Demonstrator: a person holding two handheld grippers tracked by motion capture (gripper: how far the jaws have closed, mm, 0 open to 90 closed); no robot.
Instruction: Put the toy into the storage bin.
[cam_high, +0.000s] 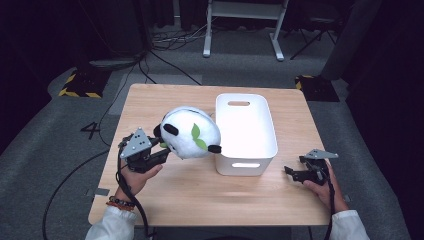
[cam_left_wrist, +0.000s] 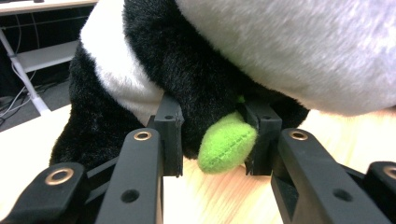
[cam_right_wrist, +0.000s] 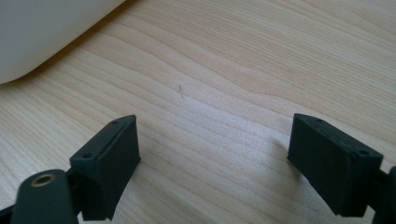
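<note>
A black-and-white plush panda (cam_high: 189, 133) with green leaves on its head is lifted above the table, just left of a white plastic bin (cam_high: 261, 131). My left gripper (cam_high: 161, 153) is shut on the panda's lower black part; in the left gripper view the jaws pinch dark fur (cam_left_wrist: 205, 116) beside a green felt leaf (cam_left_wrist: 226, 148). My right gripper (cam_high: 290, 171) rests low near the table's right front, open, with bare wood between its jaws (cam_right_wrist: 212, 154).
The wooden table (cam_high: 200, 200) has room in front of the bin. The bin's rounded corner (cam_right_wrist: 42, 32) lies beyond the right gripper. Cables, a desk frame and black-yellow floor markers lie on the grey floor behind the table.
</note>
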